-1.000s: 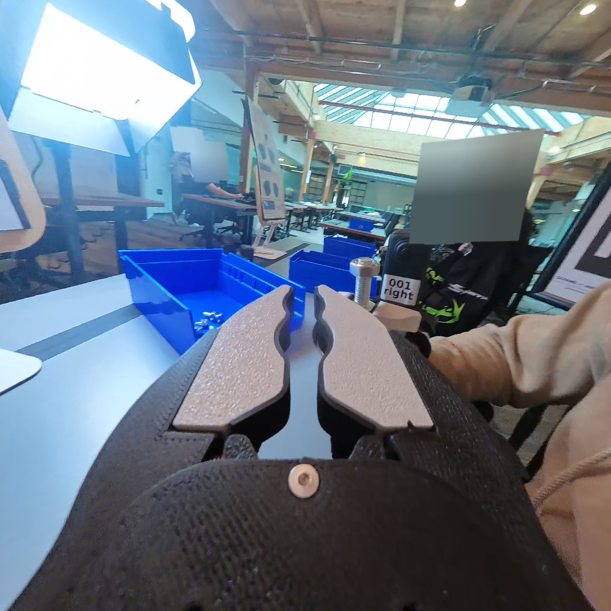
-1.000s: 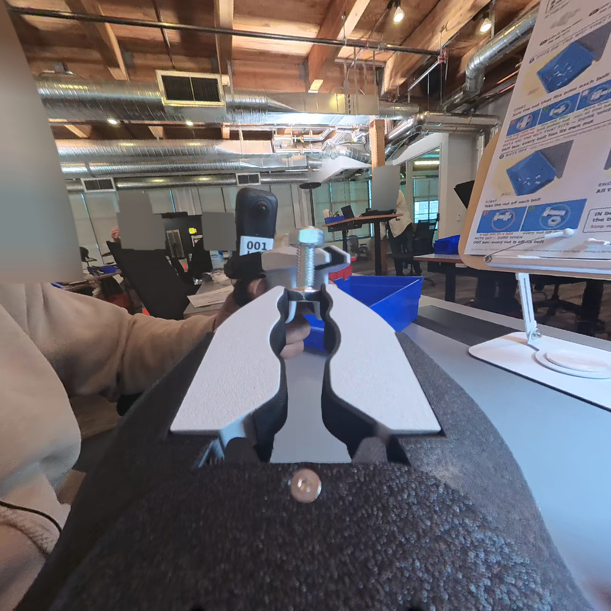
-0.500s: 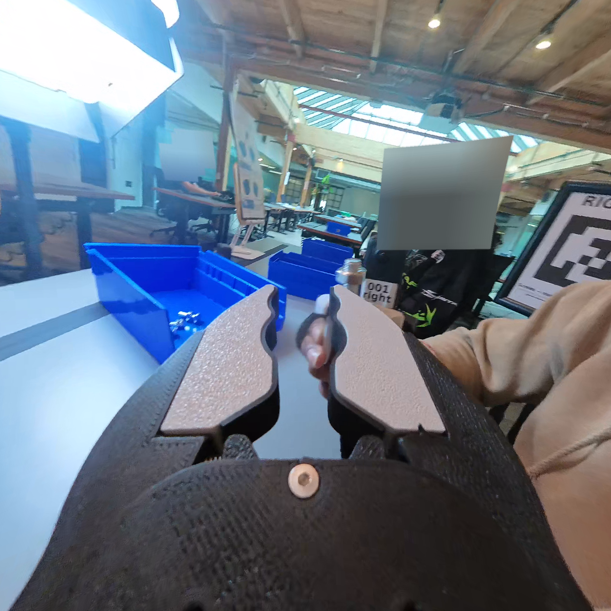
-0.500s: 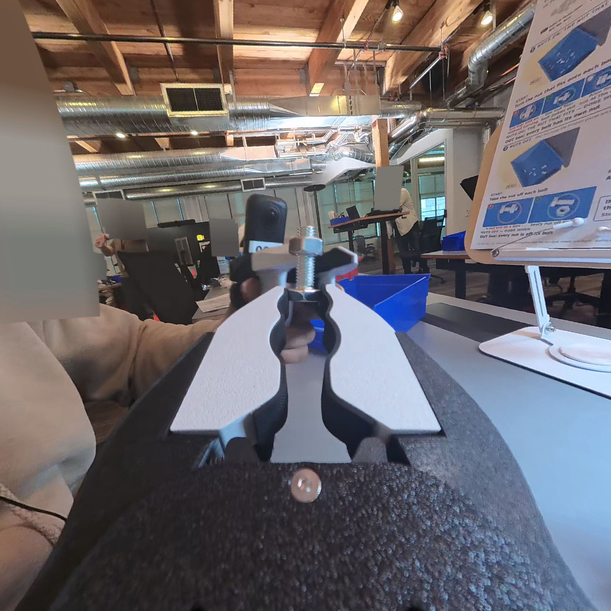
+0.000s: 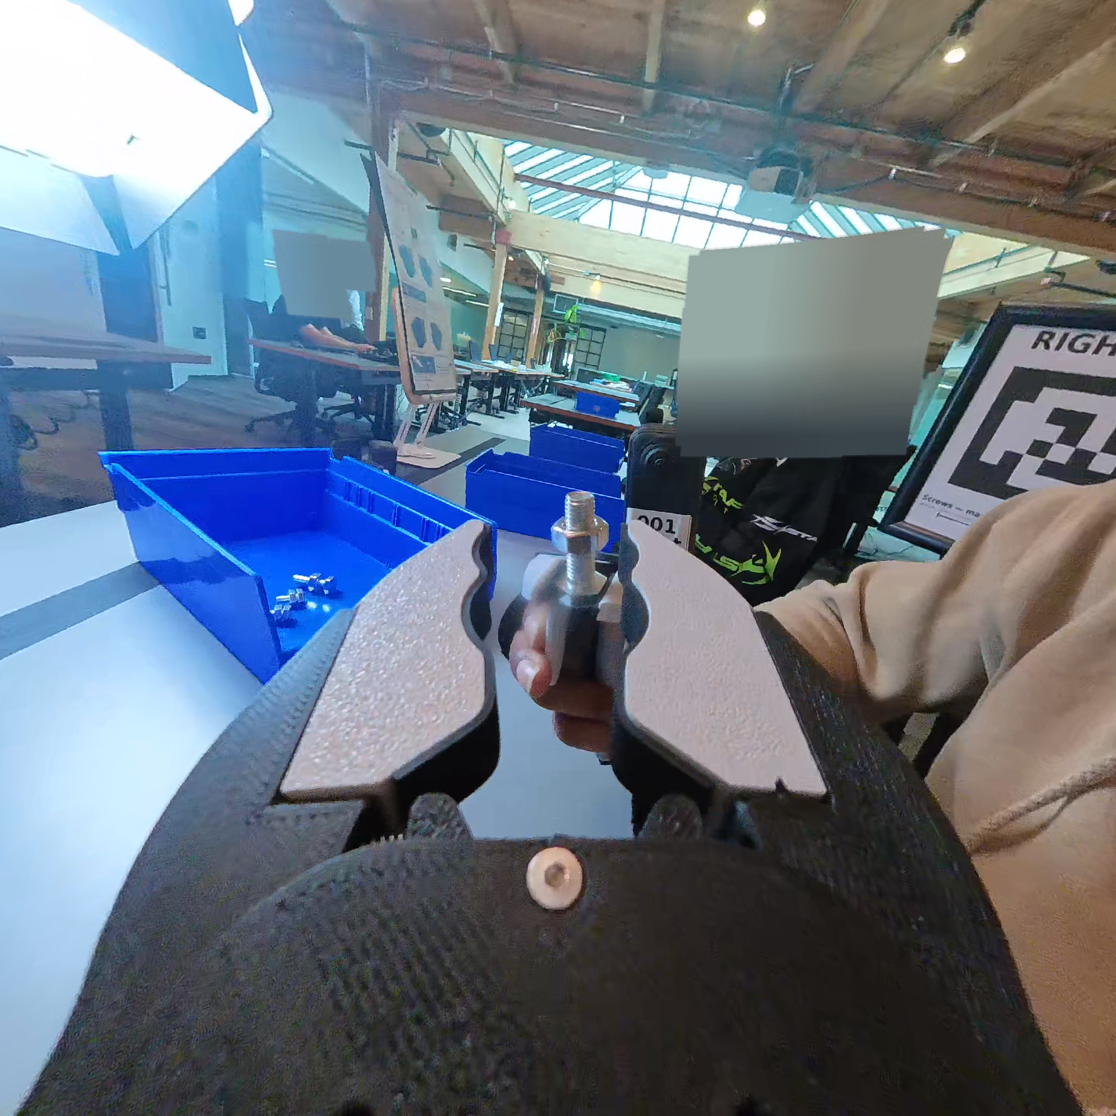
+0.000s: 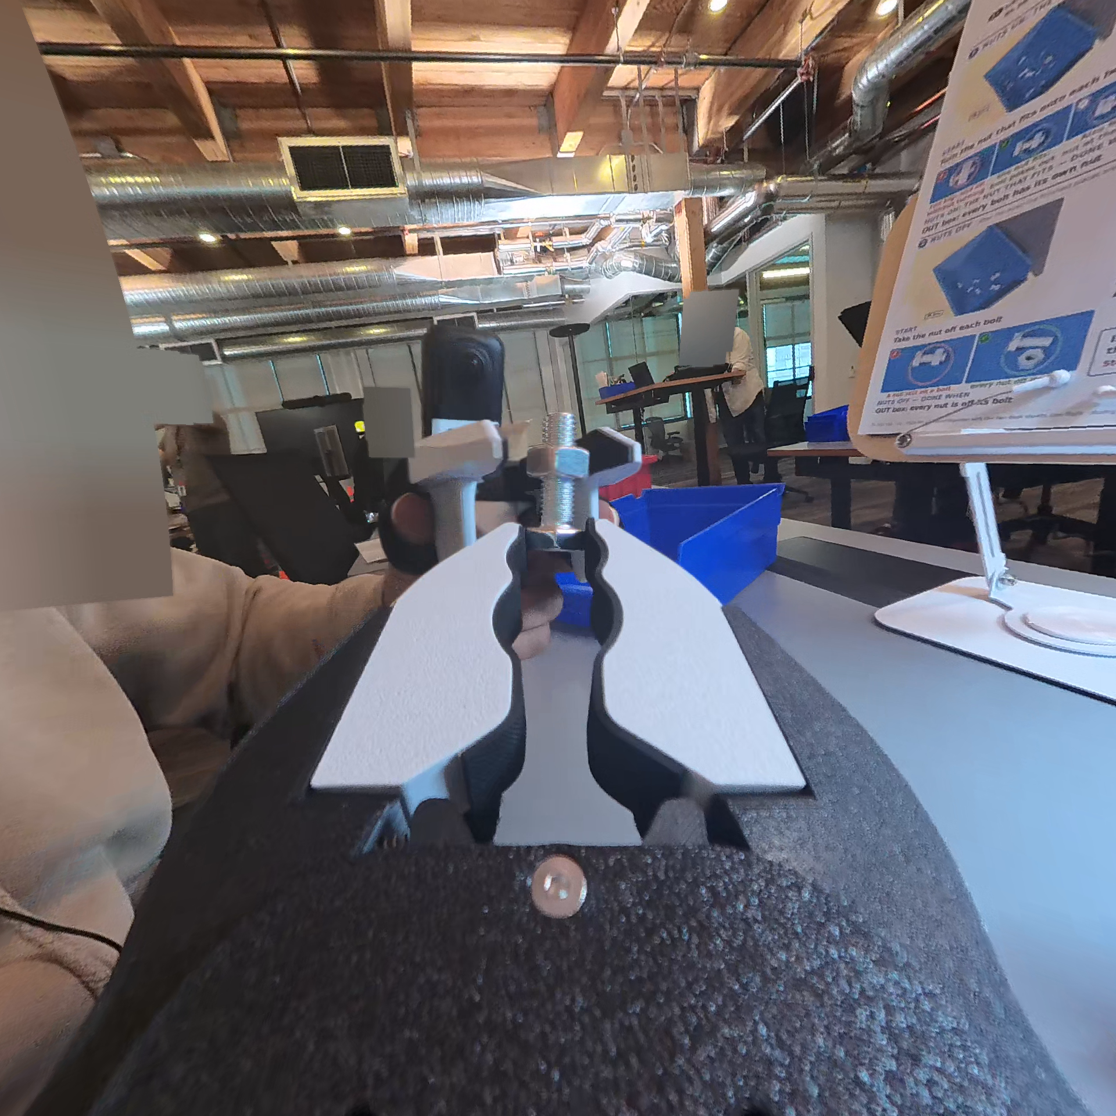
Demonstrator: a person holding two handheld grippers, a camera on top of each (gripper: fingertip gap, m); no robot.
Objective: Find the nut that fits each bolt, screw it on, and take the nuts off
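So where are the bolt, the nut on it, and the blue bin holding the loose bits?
bolt (image 6: pixel 558 504): right wrist view, threaded shaft below the nut.
nut (image 6: pixel 558 464): right wrist view, front flat face.
blue bin (image 5: pixel 199 561): left wrist view, near side wall.

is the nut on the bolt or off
On: the nut sits threaded partway along the upright bolt, with bare thread showing above and below it.

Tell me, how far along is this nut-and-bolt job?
Done: a silver hex nut sits threaded partway down the upright silver threaded bolt. In hand: the right gripper clamps the bolt's head; the left gripper is open around the nut. Left: more small silver pieces in the blue plastic bin.
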